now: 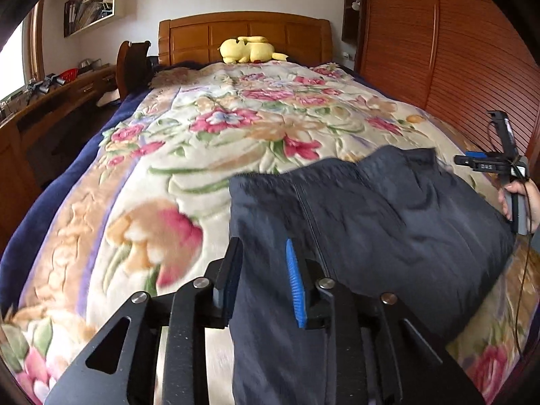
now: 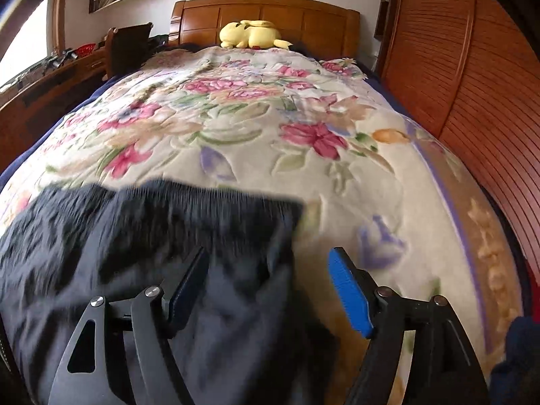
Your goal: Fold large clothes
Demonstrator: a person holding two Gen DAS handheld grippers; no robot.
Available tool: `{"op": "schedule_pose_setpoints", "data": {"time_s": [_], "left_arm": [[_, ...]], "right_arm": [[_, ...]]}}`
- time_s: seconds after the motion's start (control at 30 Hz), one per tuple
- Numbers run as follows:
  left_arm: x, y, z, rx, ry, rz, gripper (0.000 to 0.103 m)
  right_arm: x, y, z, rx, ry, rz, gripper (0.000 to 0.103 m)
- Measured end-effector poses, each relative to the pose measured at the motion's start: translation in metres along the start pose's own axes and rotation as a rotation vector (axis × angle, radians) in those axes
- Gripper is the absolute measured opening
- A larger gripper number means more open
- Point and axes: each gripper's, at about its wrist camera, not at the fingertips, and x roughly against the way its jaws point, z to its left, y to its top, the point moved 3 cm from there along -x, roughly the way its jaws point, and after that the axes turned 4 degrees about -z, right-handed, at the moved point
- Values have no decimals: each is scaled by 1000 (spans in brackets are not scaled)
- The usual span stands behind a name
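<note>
- I am standing at the near end of a bed covered by a floral blanket (image 1: 202, 141), holding a two-finger gripper in each hand.
- A dark navy garment (image 1: 388, 209) lies on the near part of the blanket, bunched and doubled over, its far edge showing a ribbed band. It looks like trousers or a jacket; I cannot tell which.
- My left gripper (image 1: 265, 276) is partly open. The garment's left edge runs between its jaws, but the blue pads do not appear to press on the cloth.
- My right gripper (image 2: 270, 290) stands wide open. The garment's right edge lies between its jaws, loose, with nothing gripped.
- In the left view my right hand (image 1: 519, 195) shows at the garment's far right side.
- A yellow plush toy (image 2: 251, 35) rests far off by the wooden headboard (image 2: 266, 17).
- My judgement: one fold seems laid down and let go; the bundle is still wide and rumpled, so smoothing and further folding remain.
</note>
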Motion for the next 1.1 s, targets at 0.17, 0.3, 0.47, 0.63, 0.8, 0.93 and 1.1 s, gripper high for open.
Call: {"op": "schedule_pose_setpoints", "data": {"time_s": [0.17,0.3,0.47,0.63,0.8,0.93,1.1], "left_arm": [[16,-38,-2,-2,-3,46,30],[19,-65,0,4,5,89,31],[13,-84,3,11,26,121,31],[8,-93,3,12,37,127,31],[1,-106,-1,-18,80,120,31],[1,-106,-7,-68,120,109,31],[-1,-107,-3,-49,99,124,31]], "right_arm": [[48,-55,-13,46,41,43,76],[70,-96,-9,45,85,72,76],[70,-124,-11,17,82,93,76],[59,-151,-21,-97,131,71,82],[60,-151,-30,-148,161,59,82],[64,-152,-26,-128,144,56,82],[64,-156,-25,-132,148,58,82]]}}
